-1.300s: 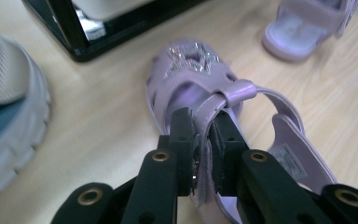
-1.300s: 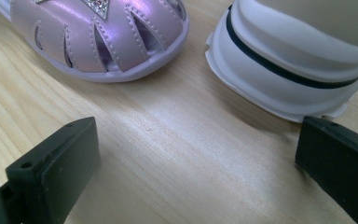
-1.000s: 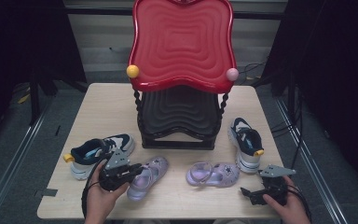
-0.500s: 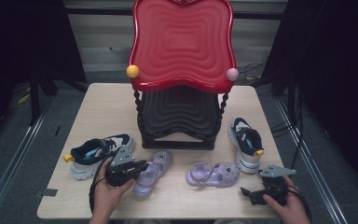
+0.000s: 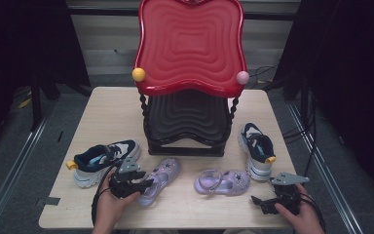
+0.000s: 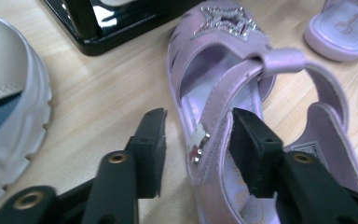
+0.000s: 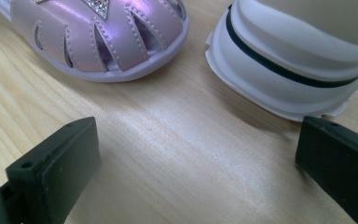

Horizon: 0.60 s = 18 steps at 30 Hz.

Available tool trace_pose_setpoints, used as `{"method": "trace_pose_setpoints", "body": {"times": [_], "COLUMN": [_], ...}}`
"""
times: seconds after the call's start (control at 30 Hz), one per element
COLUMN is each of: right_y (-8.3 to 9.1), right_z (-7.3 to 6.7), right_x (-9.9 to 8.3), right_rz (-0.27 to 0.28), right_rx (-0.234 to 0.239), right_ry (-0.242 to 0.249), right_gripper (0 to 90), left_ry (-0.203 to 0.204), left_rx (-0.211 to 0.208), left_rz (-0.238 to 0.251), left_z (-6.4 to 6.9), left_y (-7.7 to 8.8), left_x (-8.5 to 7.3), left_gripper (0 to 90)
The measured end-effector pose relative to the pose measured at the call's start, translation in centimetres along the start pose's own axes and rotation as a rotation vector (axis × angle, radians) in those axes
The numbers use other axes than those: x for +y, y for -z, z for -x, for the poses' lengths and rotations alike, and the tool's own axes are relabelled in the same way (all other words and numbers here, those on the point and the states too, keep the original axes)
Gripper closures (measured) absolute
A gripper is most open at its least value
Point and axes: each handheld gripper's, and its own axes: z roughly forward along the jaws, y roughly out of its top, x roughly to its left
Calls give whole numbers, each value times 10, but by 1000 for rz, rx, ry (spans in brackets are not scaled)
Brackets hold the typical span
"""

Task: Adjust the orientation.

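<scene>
A lilac sandal (image 5: 161, 176) lies on the table in front of the black rack, with its star-trimmed toe (image 6: 223, 79) pointing away. My left gripper (image 5: 143, 184) straddles the sandal's side wall: one jaw outside over the wood, the other inside on the insole. Its jaws have just been opening, and a gap shows beside the outer pad (image 6: 151, 140). The second lilac sandal (image 5: 224, 181) lies to the right. My right gripper (image 5: 259, 201) stands open and low over bare wood. In the right gripper view, that sandal's toe (image 7: 102, 37) and a white sneaker sole (image 7: 298, 56) lie just ahead of it.
A two-tier rack with a red wavy top tray (image 5: 190, 44) and a black lower tray (image 5: 190, 122) stands mid-table. A navy and white sneaker (image 5: 102, 161) lies at the left, and its mate (image 5: 257, 148) at the right. The table's front edge (image 5: 175, 225) is close to both hands.
My left gripper has sunk and shifted a little right with the sandal, and its jaws have parted from the side wall. The right hand has kept still.
</scene>
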Motion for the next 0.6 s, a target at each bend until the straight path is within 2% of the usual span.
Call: {"method": "trace_pose_setpoints", "body": {"times": [0.2, 0.27, 0.33, 0.47, 0.5, 0.57, 0.6], "right_y": [0, 0, 0, 0, 0, 0, 0], "right_z": [0, 0, 0, 0, 0, 0, 0], "right_x": [0, 0, 0, 0, 0, 0, 0], "right_rz": [0, 1, 0, 1, 0, 1, 1], "right_rx": [0, 0, 0, 0, 0, 0, 0], "right_ry": [0, 0, 0, 0, 0, 0, 0], "right_gripper": [0, 0, 0, 0, 0, 0, 0], "left_ry": [-4, 16, 15, 10, -1, -7, -7], "left_rx": [17, 23, 23, 21, 19, 25, 25], "left_rz": [-17, -16, -8, 27, 39, 81, 81], "left_z": [3, 2, 2, 4, 4, 7, 7], "left_y": [-5, -5, -5, -5, -5, -4, -4], "left_x": [4, 4, 4, 1, 0, -4, -4], "left_gripper": [503, 494, 492, 515, 518, 530, 535]}}
